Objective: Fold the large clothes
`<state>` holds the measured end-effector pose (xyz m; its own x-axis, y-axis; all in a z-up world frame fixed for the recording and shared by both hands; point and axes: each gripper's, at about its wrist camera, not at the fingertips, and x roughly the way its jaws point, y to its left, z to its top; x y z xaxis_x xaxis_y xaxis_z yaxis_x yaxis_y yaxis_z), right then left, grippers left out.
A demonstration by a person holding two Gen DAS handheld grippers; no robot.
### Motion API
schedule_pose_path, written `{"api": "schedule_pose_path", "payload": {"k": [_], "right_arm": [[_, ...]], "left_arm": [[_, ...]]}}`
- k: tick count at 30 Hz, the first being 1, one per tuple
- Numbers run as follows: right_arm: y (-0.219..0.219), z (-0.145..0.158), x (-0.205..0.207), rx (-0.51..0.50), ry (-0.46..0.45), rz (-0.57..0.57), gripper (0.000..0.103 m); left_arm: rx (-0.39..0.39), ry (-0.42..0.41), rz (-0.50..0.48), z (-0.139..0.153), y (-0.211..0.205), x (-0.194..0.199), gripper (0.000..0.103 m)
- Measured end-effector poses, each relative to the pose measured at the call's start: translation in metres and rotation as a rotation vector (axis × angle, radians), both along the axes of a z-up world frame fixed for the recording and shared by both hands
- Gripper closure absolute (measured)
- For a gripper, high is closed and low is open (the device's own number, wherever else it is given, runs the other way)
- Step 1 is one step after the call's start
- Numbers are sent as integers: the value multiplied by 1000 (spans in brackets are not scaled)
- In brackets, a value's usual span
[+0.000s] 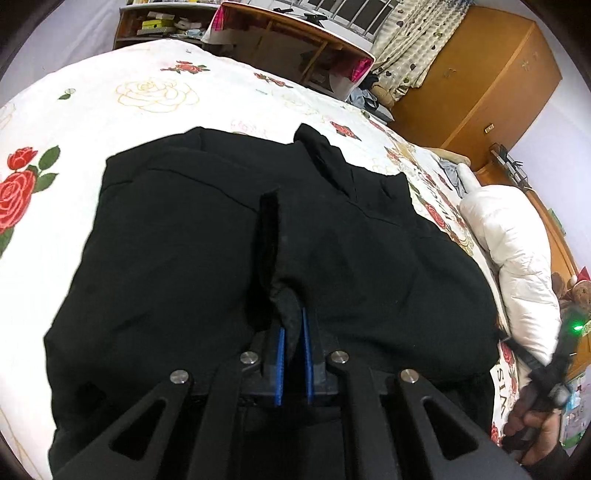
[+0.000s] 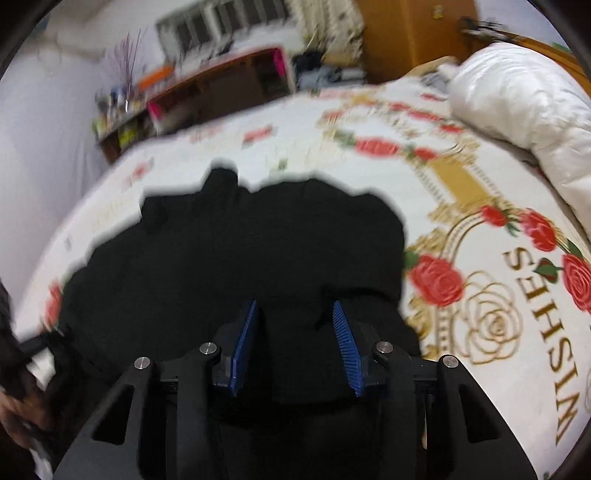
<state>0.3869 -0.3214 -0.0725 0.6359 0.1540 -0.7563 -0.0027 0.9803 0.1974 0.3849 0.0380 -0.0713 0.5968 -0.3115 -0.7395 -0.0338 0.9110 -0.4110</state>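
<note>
A large black garment (image 1: 184,240) lies spread on the rose-printed bedsheet (image 1: 110,99). My left gripper (image 1: 291,321) is shut on a raised fold of its near edge, and the cloth is pinched between the blue pads. In the blurred right wrist view the same garment (image 2: 240,251) fills the middle. My right gripper (image 2: 295,310) hovers over its near right part with the blue pads apart; black cloth lies between and under them, and I see no pad pressing on it. A hand holding the right gripper (image 1: 554,376) shows at the left view's right edge.
A rolled white duvet (image 1: 517,251) (image 2: 524,110) lies along the right side of the bed. Beyond the bed's far edge stand a wooden desk (image 1: 288,48), a cluttered shelf (image 1: 159,26) and an orange wardrobe (image 1: 480,81). Bare sheet (image 2: 461,184) surrounds the garment.
</note>
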Motion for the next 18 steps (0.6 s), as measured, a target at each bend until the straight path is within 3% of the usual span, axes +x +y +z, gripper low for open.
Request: {"api": "schedule_pose_path", "payload": {"k": [3, 9, 13, 14, 18], "right_arm": [[7, -22, 9, -6, 80, 17, 62], [16, 11, -7, 1, -40, 9, 62], [12, -40, 12, 6, 88, 23, 63], [12, -47, 12, 16, 84, 33, 63], [16, -37, 15, -32, 112, 64, 62]], "left_arm": [[28, -13, 0, 5, 14, -6, 94], [110, -64, -7, 16, 27, -6, 94], [99, -9, 2, -10, 34, 0, 94], [106, 3, 0, -14, 33, 1, 94], [106, -10, 11, -5, 39, -7, 93]]}}
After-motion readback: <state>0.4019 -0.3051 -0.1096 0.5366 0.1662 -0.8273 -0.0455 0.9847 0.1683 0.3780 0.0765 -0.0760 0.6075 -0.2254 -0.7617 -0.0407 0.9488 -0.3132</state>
